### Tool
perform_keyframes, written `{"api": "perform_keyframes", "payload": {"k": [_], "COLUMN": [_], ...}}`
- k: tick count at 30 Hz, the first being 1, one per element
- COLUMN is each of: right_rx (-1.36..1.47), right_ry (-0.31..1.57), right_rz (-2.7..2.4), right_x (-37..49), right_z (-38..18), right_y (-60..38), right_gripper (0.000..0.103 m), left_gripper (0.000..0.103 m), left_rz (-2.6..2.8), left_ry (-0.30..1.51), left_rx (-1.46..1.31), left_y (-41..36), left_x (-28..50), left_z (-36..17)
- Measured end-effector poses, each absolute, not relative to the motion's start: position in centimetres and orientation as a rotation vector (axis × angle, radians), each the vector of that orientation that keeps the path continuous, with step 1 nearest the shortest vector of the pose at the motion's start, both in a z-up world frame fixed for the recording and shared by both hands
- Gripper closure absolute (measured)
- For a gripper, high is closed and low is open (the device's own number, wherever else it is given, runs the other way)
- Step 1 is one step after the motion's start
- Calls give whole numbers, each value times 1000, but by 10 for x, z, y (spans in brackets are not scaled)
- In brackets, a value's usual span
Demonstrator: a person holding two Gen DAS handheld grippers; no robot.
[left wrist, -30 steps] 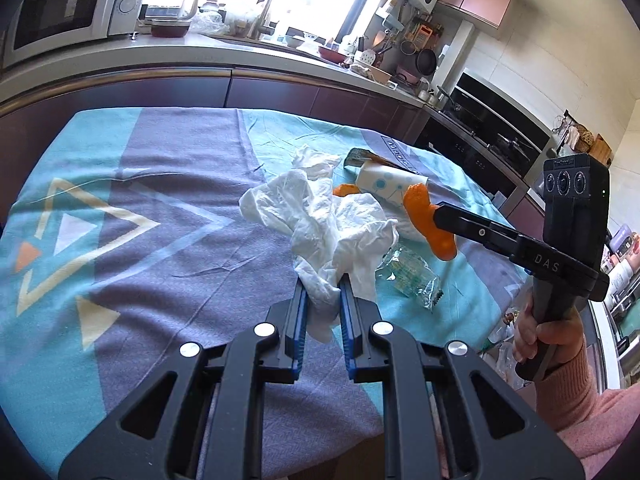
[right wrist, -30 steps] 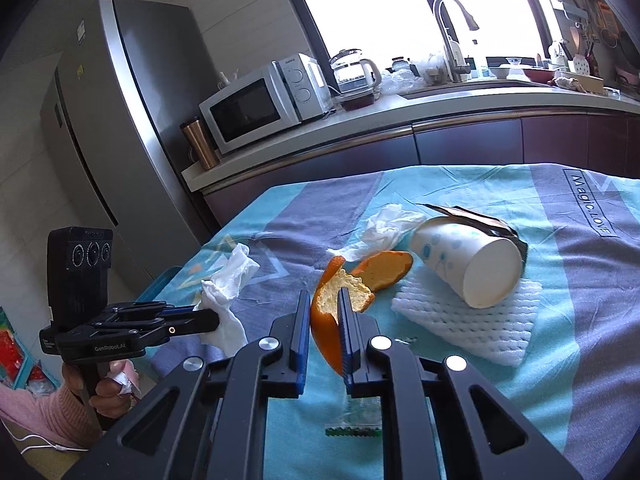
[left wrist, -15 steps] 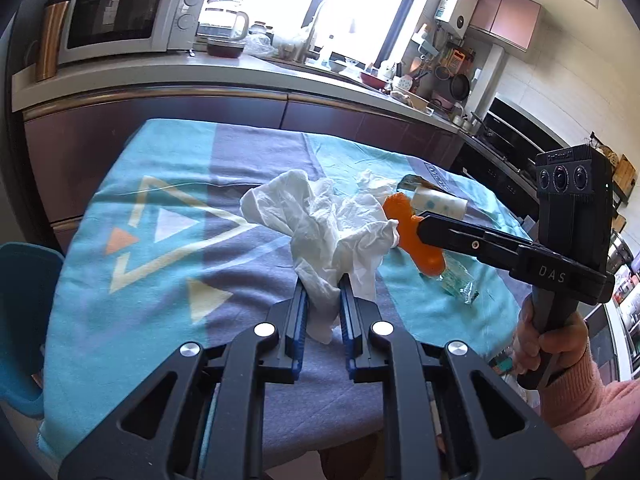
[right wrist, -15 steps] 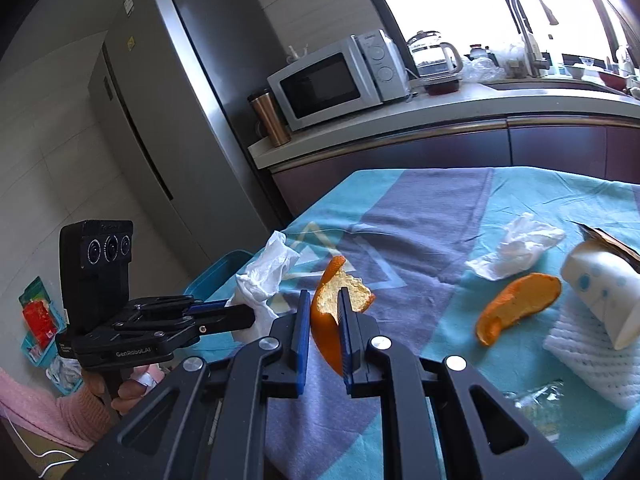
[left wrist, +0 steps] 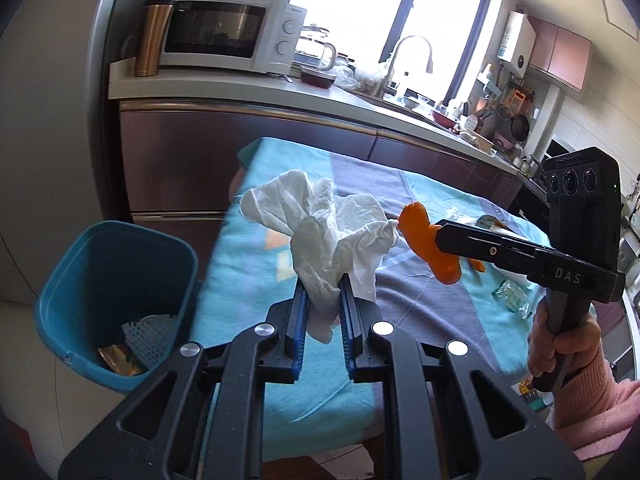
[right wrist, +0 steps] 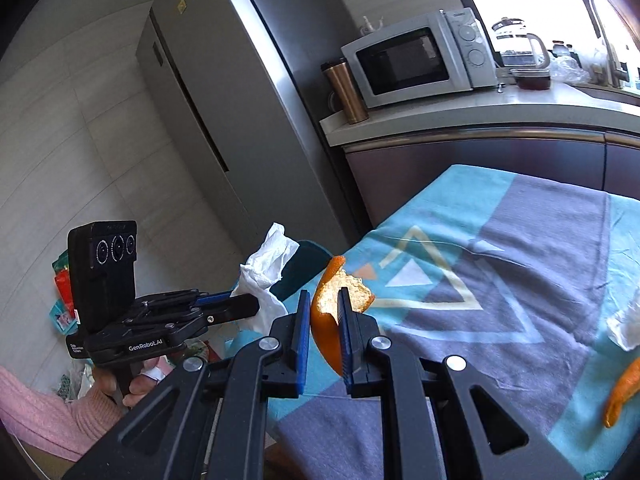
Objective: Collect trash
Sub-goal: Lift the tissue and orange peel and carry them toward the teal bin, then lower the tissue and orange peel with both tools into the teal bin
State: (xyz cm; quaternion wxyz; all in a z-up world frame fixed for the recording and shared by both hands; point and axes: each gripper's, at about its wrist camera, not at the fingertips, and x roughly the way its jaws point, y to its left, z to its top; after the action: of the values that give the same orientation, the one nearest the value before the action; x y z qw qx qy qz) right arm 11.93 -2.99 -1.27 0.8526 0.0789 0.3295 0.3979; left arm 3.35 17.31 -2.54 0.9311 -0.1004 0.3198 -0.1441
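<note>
left gripper (left wrist: 323,304): jaws nearly closed, pinching the lower tail of a crumpled tissue (left wrist: 320,232); most of the wad stands loose above the pads.
tissue: thin white paper, soft and creased, no stiffness. Risk, as I judge it: only a small fold is clamped, so a quick swing could tear it or let it slip out onto the cloth or the floor.
right gripper (right wrist: 324,332): jaws fully closed on an orange peel (right wrist: 326,320), clamped edge-on.
orange peel: curved shell, glossy orange outside, pale pithy inside, ragged top edge. Risk: the waxy curved skin could pivot or slide between the pads, and a hard squeeze could crack it.
tablecloth (left wrist: 248,264): woven fabric in teal and grey with triangle print, draped over the table edge. Risk: a dangling tissue could snag or drag on it.
bin (left wrist: 80,292): blue plastic, rounded-square mouth, on the floor beside the table corner, with white foam netting and a wrapper at the bottom. Risk: both pieces are light, so a release off to one side could miss the mouth.
leftover trash: another peel piece (right wrist: 622,394) and a second tissue (right wrist: 626,328) lie farther along the table, uncollected.
</note>
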Motion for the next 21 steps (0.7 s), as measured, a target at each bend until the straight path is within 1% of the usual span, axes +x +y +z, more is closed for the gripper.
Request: {"api": "perform_keyframes", "payload": {"k": [12, 21], "right_rx": [111, 105], "right_ry": [730, 767], "right_rz": [985, 1048], "right_x": [147, 161], "right_z": [-11, -20], "right_y": [45, 96], "right_gripper": [91, 91], "left_gripper": [88, 87], "left_rz": [-92, 33], "left_ry": [650, 690], "left_rx": [-230, -232], "left_y": [256, 294], "left_x": [24, 31], "left_z": [-30, -43]}}
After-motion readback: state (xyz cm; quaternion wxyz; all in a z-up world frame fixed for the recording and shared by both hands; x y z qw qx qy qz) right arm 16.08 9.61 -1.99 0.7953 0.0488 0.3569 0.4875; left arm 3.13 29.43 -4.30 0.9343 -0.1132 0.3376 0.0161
